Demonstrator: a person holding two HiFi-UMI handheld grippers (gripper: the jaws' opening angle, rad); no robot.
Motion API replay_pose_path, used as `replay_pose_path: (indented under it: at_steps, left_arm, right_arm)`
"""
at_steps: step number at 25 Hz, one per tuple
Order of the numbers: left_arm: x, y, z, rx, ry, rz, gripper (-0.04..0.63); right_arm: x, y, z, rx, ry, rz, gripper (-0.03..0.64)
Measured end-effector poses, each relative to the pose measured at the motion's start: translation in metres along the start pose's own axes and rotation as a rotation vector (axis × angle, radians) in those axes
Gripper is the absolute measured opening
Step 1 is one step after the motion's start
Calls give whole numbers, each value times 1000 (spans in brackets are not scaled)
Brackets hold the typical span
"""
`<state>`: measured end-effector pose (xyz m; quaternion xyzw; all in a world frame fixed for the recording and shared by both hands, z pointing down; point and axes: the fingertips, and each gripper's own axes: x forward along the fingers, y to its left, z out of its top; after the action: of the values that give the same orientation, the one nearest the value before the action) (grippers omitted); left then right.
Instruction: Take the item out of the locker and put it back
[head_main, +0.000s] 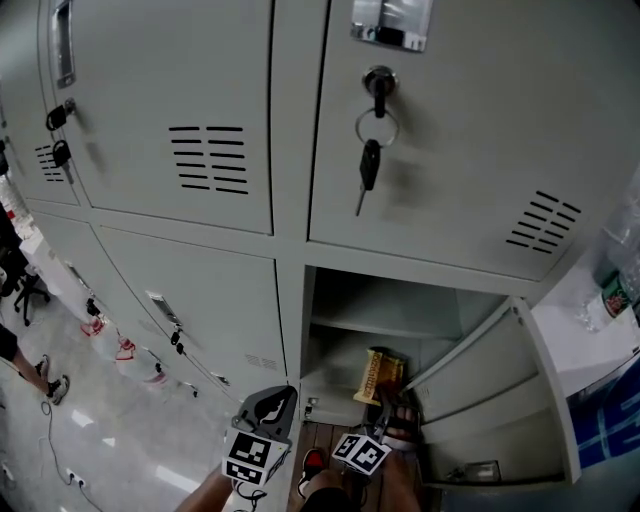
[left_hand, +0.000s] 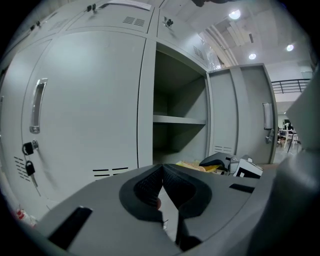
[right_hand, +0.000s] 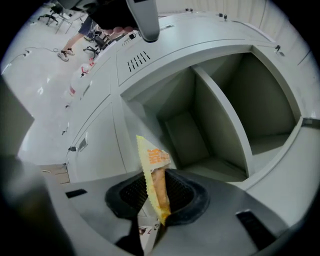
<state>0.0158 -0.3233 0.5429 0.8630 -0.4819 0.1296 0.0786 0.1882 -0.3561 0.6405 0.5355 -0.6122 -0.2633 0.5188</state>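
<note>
Yellow crinkly foil, the snack packet (right_hand: 152, 159) sits pinched edge-on in the clenched right gripper (right_hand: 159, 196), open locker (right_hand: 220, 130) just ahead; light, limp and slippery, it likely grips best at its crimped seam, while the left gripper (left_hand: 162, 186) is closed, empty.

Locker room, grey steel lockers (head_main: 150, 70), hanging keys (head_main: 369, 163)
</note>
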Motion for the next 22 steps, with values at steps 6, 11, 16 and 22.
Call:
replay_pose_path:
  at_steps: [6,11,16,22]
  left_arm:
    - [2,-2,-5,3,19,-3,21]
    - [2,2,-7,-1,30,5,21]
    - [2,0,-8,0,31,1,21]
    - [-3,3,-7,5,28,0,21]
  right_arm:
    - [6,10,-5,-30,12,15,97]
    - [7,13,-6,-47,8,-2,101]
    - [7,11,-6,-23,7,-10,107]
    - [4,5,-3,53,-24,-4,316]
